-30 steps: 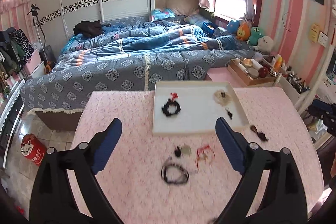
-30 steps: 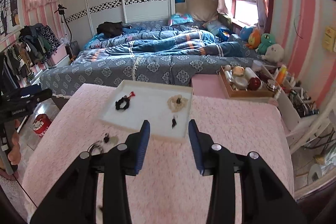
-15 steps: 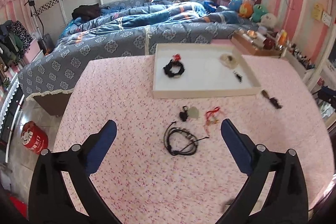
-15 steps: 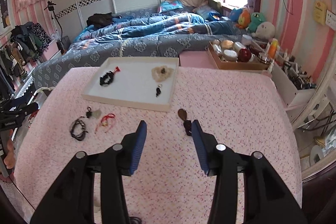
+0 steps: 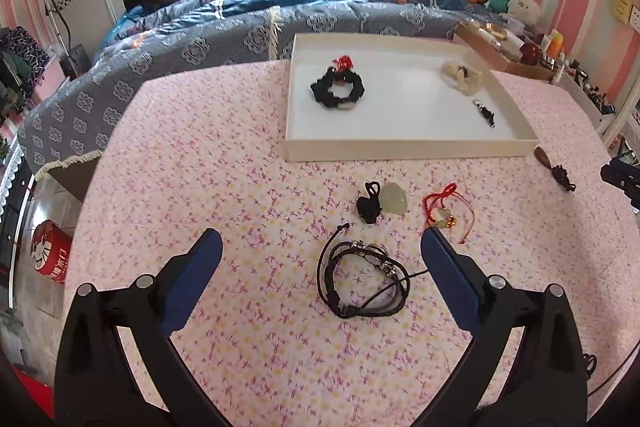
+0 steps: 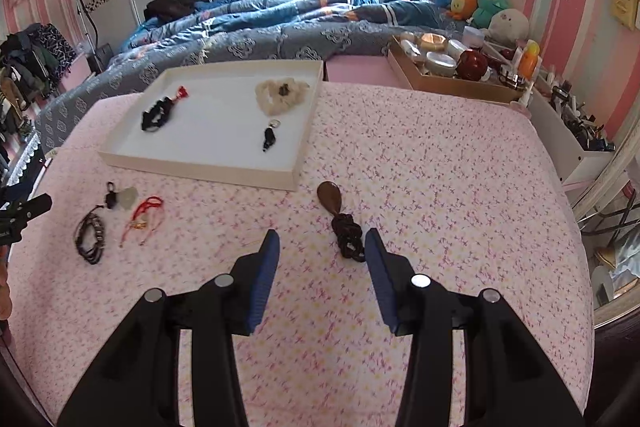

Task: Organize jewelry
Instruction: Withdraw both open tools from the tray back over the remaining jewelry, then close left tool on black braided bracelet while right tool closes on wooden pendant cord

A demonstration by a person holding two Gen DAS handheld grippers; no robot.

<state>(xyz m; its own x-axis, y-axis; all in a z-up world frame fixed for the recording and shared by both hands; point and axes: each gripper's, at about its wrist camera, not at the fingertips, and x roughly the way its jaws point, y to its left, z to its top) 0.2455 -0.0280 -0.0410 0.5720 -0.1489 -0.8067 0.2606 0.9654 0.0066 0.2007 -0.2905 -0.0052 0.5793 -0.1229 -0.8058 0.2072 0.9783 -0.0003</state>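
A white tray (image 5: 408, 149) on the pink flowered tablecloth holds a black bead bracelet (image 5: 338, 89), a cream scrunchie (image 5: 464, 77) and a small black charm (image 5: 486, 113). Loose before it lie a black cord bracelet (image 5: 362, 279), a pale jade pendant (image 5: 392, 201) and a red string charm (image 5: 444, 211). My left gripper (image 5: 318, 247) hangs open above the black cord bracelet, nothing between its fingers. A brown wooden pendant on a knotted cord (image 6: 340, 217) lies just ahead of my right gripper (image 6: 320, 243), which is open and empty, its right finger (image 6: 378, 263) beside the knot.
A bed with a blue quilt (image 5: 260, 11) runs behind the table. A brown box of jars (image 6: 444, 67) and a shelf of small bottles (image 6: 576, 119) stand at the right. A red bin (image 5: 50, 251) sits on the floor left of the table.
Both grippers have come down toward the tablecloth and tipped further down. The loose jewelry now looks larger and nearer, and the wooden pendant has come into the right wrist view.
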